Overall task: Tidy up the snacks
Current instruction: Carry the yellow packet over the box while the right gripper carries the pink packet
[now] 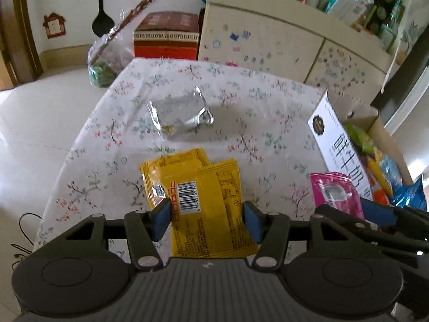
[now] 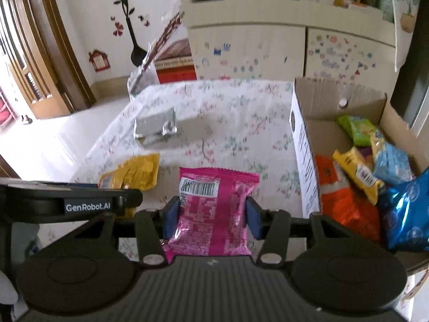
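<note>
My left gripper (image 1: 207,218) is shut on two overlapping yellow snack packets (image 1: 198,201), lifted a little above the floral tablecloth (image 1: 241,86). The blue pads press the packets from both sides. My right gripper (image 2: 211,216) is shut on a pink snack packet (image 2: 211,212), barcode side up, also clear of the cloth. The pink packet (image 1: 335,193) and the right gripper's fingers (image 1: 380,210) show at the right edge of the left wrist view. A silver foil packet (image 1: 182,114) lies further back on the table. The cardboard box (image 2: 303,145) to the right holds several snack bags.
In the box lie an orange bag (image 2: 346,204), a yellow bag (image 2: 359,173), green bag (image 2: 356,128) and blue bags (image 2: 405,209). A cream cabinet (image 1: 262,37) stands behind the table. A red box (image 1: 166,37) and a plastic bag with branches (image 1: 107,61) sit on the floor beyond.
</note>
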Action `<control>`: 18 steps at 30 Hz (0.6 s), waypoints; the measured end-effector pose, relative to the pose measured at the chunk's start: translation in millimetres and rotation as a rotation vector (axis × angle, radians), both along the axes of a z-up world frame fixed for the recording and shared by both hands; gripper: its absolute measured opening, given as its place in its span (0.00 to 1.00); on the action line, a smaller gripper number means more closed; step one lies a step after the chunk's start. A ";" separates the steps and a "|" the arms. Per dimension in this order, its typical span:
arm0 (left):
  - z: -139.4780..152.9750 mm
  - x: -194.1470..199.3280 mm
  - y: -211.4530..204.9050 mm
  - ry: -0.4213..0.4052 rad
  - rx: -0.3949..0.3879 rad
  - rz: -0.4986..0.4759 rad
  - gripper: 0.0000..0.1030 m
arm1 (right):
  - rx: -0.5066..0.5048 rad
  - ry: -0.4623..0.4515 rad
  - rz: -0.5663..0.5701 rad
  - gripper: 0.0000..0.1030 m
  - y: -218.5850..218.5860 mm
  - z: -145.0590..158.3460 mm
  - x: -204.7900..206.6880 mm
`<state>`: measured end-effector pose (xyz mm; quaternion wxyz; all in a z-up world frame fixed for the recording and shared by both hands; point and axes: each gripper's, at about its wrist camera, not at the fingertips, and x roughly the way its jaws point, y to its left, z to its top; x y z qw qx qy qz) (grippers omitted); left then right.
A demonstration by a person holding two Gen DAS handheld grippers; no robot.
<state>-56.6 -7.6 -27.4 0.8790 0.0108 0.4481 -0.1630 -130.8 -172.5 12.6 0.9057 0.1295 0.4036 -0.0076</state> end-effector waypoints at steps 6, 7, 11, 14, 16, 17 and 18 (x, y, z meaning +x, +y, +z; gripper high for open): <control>30.9 -3.6 -5.5 -0.098 -0.012 -0.014 0.61 | -0.023 -0.082 0.018 0.50 -4.4 31.1 -5.7; 34.5 -4.5 -7.0 -0.108 -0.016 -0.019 0.61 | -0.027 -0.097 0.022 0.50 -7.2 37.9 -7.3; 45.8 -7.1 -14.6 -0.138 -0.034 -0.035 0.61 | -0.039 -0.143 0.028 0.50 -18.6 61.0 -10.1; 53.3 -7.4 -20.9 -0.151 -0.056 -0.040 0.61 | -0.064 -0.177 0.024 0.50 -30.5 75.5 -12.2; 58.9 -7.8 -25.5 -0.160 -0.074 -0.044 0.61 | -0.071 -0.189 -0.005 0.50 -41.8 79.1 -12.3; 61.2 -7.6 -27.8 -0.165 -0.082 -0.047 0.61 | -0.063 -0.191 -0.025 0.50 -47.8 79.4 -12.4; 63.9 -7.7 -30.4 -0.172 -0.088 -0.051 0.61 | -0.050 -0.191 -0.046 0.50 -53.7 79.0 -12.5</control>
